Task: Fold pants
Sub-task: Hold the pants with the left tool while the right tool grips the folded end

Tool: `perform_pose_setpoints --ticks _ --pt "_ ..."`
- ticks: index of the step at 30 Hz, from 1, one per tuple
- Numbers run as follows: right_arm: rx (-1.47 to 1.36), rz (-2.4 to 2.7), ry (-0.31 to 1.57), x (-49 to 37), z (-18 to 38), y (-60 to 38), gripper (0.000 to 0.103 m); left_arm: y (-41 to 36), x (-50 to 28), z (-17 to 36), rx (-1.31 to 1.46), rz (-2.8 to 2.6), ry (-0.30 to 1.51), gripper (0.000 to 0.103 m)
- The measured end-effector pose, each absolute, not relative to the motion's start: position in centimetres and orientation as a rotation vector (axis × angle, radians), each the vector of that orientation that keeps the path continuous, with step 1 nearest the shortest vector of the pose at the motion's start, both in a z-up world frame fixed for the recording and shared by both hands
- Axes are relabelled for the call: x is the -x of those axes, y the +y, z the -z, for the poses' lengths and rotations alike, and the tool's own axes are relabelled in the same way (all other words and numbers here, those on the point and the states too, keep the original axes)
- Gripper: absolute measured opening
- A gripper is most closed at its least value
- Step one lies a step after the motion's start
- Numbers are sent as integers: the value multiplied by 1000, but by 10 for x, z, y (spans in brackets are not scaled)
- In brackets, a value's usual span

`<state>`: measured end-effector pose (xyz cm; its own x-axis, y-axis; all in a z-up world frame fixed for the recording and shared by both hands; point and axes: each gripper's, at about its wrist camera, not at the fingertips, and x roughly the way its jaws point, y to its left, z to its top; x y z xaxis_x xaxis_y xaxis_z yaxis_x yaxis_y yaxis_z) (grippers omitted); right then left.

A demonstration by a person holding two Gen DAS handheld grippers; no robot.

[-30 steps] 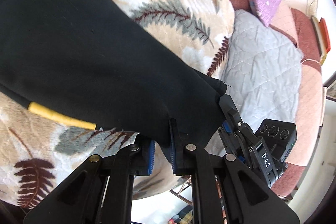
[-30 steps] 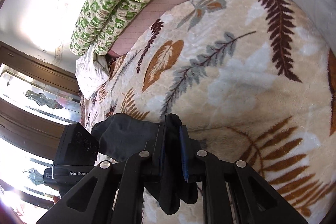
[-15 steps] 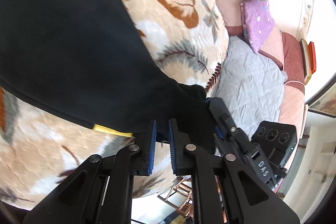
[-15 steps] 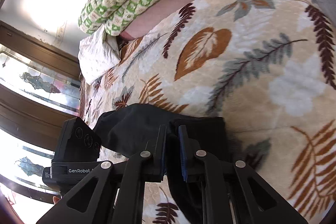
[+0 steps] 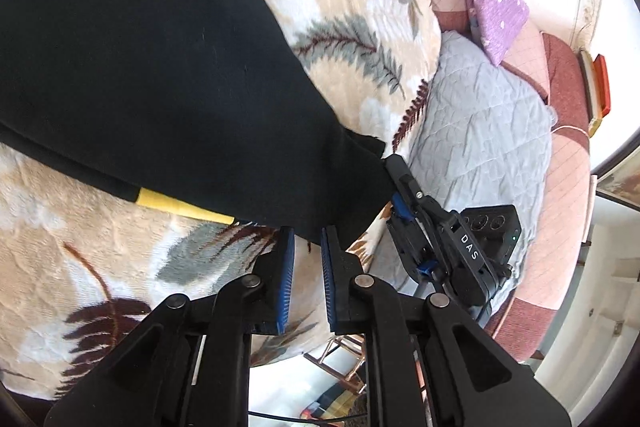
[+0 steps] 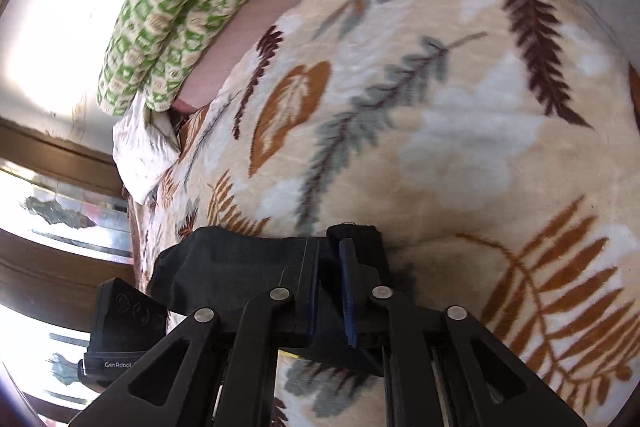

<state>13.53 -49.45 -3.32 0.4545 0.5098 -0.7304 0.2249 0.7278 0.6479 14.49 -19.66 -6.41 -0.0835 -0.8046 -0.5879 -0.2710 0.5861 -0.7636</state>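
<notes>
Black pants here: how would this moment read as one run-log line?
left gripper: shut on black pants | right gripper: shut on black pants | surface: leaf-print blanket

We are in a home bedroom. Ahead of the jaws spreads a bed covered by a plush leaf-patterned blanket [image 6: 460,131], with a grey quilted cover [image 5: 480,131] off to the right of the left jaws. Beyond it lie a purple pillow [image 5: 496,3] and a rolled green-patterned quilt [image 6: 176,7] against the wall. Left of the right jaws we see dark wooden window frames [image 6: 52,247] letting in daylight.
</notes>
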Motion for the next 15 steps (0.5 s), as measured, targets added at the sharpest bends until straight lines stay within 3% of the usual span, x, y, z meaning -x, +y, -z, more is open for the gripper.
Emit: perform_pose_setpoints --ticks 1,3,5,15 --pt "-788 -201 1103 -133 36 -501 14 -198 -144 65 908 561 1648 10" --pt "-825 -209 1064 -126 40 -516 26 -201 -142 66 898 553 1657 10" --pt "-850 -226 1059 -119 44 -528 59 -202 -140 67 889 543 1656 10" --pt "-802 -413 1062 -104 78 -528 61 -211 -129 64 880 503 1643 10"
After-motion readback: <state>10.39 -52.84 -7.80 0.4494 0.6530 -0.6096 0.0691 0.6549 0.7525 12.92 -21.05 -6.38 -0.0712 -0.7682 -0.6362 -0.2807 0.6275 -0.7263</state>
